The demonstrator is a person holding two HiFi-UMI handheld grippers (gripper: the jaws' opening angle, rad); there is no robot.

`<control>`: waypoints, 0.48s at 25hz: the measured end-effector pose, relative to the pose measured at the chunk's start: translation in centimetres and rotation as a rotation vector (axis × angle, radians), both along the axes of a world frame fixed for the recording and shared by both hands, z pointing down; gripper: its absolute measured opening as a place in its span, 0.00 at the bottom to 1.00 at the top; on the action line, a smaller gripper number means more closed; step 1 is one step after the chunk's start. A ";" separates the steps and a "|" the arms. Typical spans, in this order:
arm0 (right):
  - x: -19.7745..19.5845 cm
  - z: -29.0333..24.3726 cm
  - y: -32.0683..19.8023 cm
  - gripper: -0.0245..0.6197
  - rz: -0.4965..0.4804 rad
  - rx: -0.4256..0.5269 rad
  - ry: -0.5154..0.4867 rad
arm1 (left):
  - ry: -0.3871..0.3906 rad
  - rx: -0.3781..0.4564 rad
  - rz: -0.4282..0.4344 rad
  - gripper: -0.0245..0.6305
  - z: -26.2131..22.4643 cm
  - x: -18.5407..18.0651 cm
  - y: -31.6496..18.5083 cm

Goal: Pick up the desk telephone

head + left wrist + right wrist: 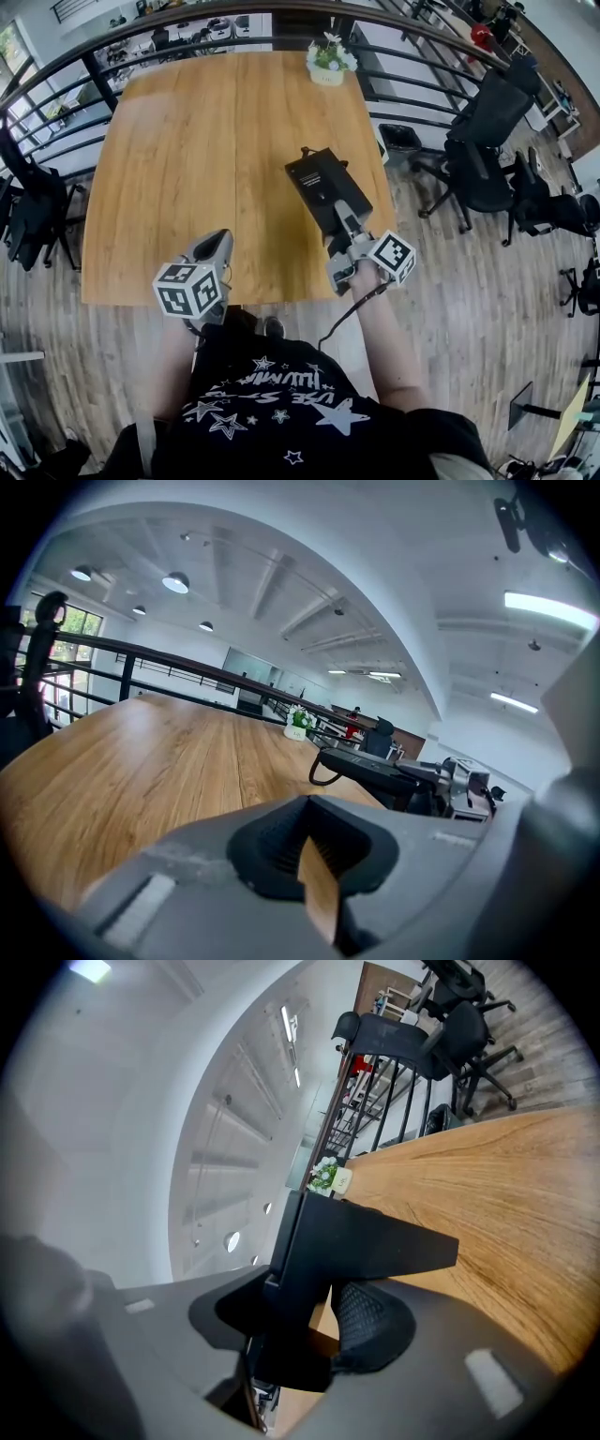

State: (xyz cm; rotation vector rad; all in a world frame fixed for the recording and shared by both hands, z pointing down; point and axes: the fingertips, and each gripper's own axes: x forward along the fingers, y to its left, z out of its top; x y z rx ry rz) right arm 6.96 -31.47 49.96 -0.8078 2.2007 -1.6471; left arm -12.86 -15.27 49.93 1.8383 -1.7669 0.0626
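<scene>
R gripper (339,221) was clamped on the near end of desk telephone (317,178), apparently held just off the table (187,141) at its near-right part. Phone's long axis ran far-left from jaws. L gripper (217,242), nearly closed & empty, was farther off, to the left.

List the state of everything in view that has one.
desk telephone: gripped at its near end, tilted, raised over the table.
right tongs: shut on the desk telephone.
left tongs: closed, nothing between them, at the table's near edge.
phone cord: hanging loose below the right tongs.
flower pot: upright at the table's far edge.
</scene>
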 end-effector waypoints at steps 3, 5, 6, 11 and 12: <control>-0.2 0.4 1.0 0.36 -0.023 0.001 0.007 | 0.005 -0.007 -0.002 0.04 0.4 0.2 0.6; -0.5 0.4 1.4 0.36 -0.044 0.023 0.009 | 0.013 -0.008 0.005 0.04 0.5 0.3 0.7; -0.6 0.5 1.5 0.36 -0.048 0.026 0.010 | 0.015 -0.006 0.010 0.04 0.5 0.3 0.7; -1.2 0.6 3.0 0.35 -0.028 -0.001 -0.012 | 0.024 0.001 0.030 0.04 0.2 -0.1 1.7; -1.2 0.7 3.5 0.35 -0.016 -0.016 -0.016 | 0.026 -0.002 0.031 0.04 0.2 -0.2 2.3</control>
